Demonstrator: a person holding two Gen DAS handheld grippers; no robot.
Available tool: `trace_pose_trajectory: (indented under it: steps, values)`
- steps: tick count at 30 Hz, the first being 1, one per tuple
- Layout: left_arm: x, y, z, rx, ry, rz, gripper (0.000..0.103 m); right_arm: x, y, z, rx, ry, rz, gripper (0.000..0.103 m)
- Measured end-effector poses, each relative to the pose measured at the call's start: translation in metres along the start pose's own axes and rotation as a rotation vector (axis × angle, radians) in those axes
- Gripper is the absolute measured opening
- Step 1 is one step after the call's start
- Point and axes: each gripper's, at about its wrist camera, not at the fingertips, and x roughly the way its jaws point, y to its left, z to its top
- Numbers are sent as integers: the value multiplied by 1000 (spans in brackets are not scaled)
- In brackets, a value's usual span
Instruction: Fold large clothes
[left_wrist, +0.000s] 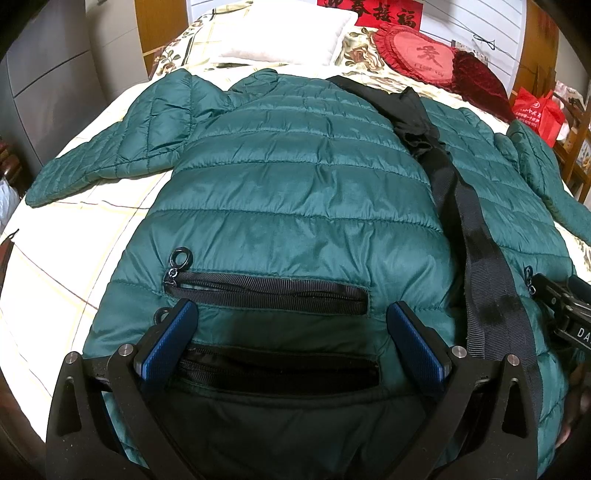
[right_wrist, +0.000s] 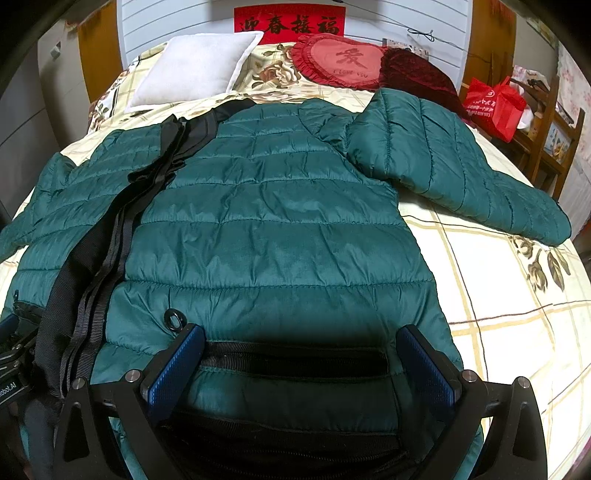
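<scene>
A dark green quilted jacket (left_wrist: 295, 177) (right_wrist: 277, 221) lies spread front-up on the bed, hem toward me. Its black zipper band (left_wrist: 476, 229) (right_wrist: 92, 258) runs down the middle. One sleeve (left_wrist: 110, 147) stretches out to the left, the other sleeve (right_wrist: 461, 166) to the right. My left gripper (left_wrist: 291, 310) stands open over the hem, its blue pads either side of a black pocket zipper (left_wrist: 266, 291). My right gripper (right_wrist: 301, 332) is open over the other front panel, straddling its pocket zipper (right_wrist: 295, 356). Each gripper's body shows at the edge of the other's view.
The bed sheet (left_wrist: 55, 258) is cream with a check and flowers. At the head lie a white pillow (right_wrist: 195, 66), a red heart cushion (right_wrist: 343, 59) and a dark red cushion (right_wrist: 413, 70). A red bag (right_wrist: 495, 103) sits on wooden furniture to the right. Grey cupboards (left_wrist: 44, 74) stand to the left.
</scene>
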Motion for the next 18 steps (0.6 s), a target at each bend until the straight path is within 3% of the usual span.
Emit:
trace_pose_trajectory:
  steps: [18]
  values:
    - [0,0,0,0,1,-1,103,0,2,0,-8,-4,-14,103]
